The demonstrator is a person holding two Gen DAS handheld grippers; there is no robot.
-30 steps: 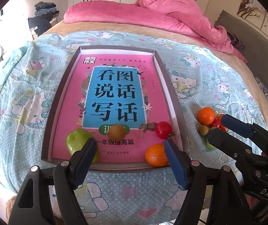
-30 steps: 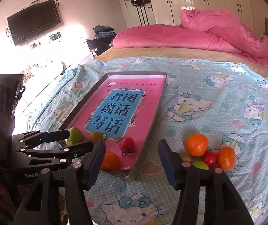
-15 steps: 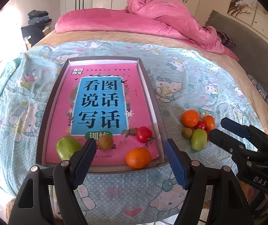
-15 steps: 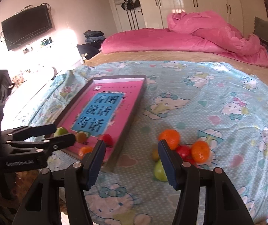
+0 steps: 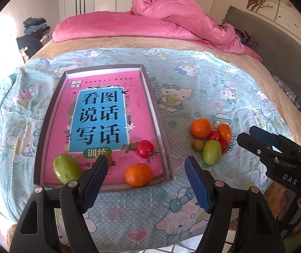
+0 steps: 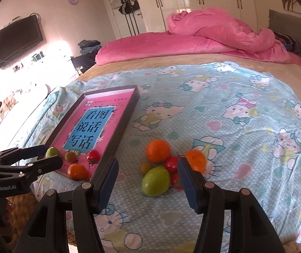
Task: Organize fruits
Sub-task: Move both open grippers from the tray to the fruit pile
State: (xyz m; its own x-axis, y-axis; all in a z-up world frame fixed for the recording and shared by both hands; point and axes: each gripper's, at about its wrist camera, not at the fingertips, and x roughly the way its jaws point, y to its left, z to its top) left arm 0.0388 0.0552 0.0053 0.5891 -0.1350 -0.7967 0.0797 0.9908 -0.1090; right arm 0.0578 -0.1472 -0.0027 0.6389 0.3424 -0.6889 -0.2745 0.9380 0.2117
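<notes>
1. On the near part of the bed, over a thin pale-blue cartoon-cat bedsheet (image 6: 224,113), both grippers hover with nothing between their pads: the left gripper (image 5: 144,179) has its jaws spread wide above the near rim of the tray, and the right gripper (image 6: 148,181) has its jaws parted and empty above the loose fruit.
2. Four fruits already lie at the near end of the shallow dark-rimmed rectangular tray (image 5: 148,88), on a glossy pink book cover (image 5: 99,118): a smooth green oval fruit (image 5: 66,168), a small brownish round one partly hidden behind a left pad, a shiny red tomato with a green stem (image 5: 145,148) and a dimpled orange tangerine (image 5: 138,174).
3. Right of the tray, a tight heap waits on the sheet — a large orange tangerine (image 6: 157,150), a second tangerine (image 6: 196,160), a green oval fruit (image 6: 155,181), a small olive-brown round fruit (image 6: 145,167) and small red tomatoes (image 6: 172,163), all touching.
4. My reading is that the right gripper is lining up on this heap. The green oval fruit looks the best pick: nearest and on the heap's edge.
5. Straddle its narrow axis and come down steeply — round, slick skins roll, and the soft bedding gives.
6. Close gently; tomatoes bruise and neighbours may scatter.
</notes>
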